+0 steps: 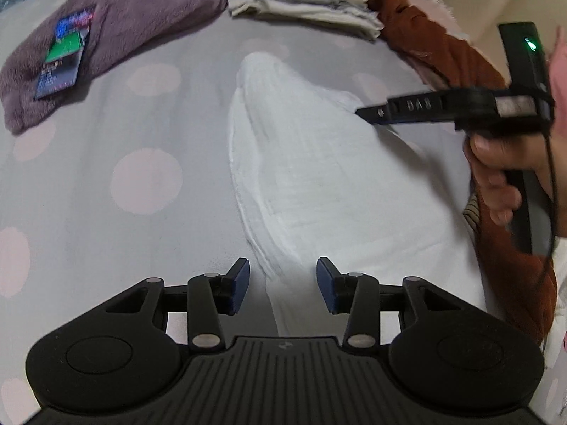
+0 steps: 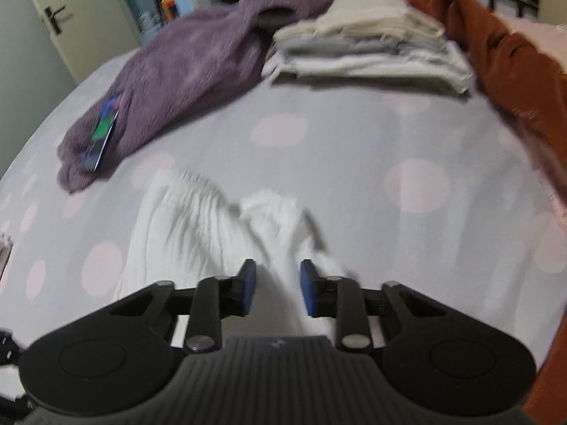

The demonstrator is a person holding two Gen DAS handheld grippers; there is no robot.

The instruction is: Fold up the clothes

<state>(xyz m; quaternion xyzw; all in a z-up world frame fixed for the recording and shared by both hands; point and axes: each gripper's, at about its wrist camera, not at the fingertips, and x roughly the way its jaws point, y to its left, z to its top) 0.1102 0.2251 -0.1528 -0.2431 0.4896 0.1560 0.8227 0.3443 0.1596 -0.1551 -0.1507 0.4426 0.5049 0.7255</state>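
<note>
A white ribbed garment [image 1: 319, 177] is lying spread on the bed's grey sheet with pale pink dots [image 1: 124, 212], narrowing to a point toward the far side and widening toward the near edge. In the left wrist view, the left tongs [image 1: 282, 285] are being held over the near, bunched end of this garment; their blue pads [image 1: 238, 285] are standing apart with a fold of white cloth seen between them, and no pressing on the cloth is shown.

The right tongs [image 1: 361, 111] are seen from the side in that same view, gripped by a person's hand [image 1: 496, 173], with the tip meeting the garment's right-hand edge. In the right wrist view, which is blurred, the right tongs [image 2: 278, 288] are being held with a narrow gap between the blue pads [image 2: 248, 288]; a strip of the white garment [image 2: 212, 226] is running down between them, but whether it is being pinched cannot be told.

Beyond the garment, a stack of folded pale cloths [image 1: 308, 0] is resting on the sheet. A purple fleece [image 1: 124, 24] is lying to its left, with a phone showing a lit screen [image 1: 63, 56] sitting on the fleece. A rust-orange garment [image 1: 425, 42] is draped along the right side, beside the folded stack. In the right wrist view, a door with a handle [image 2: 53, 17] is visible at the far left.
</note>
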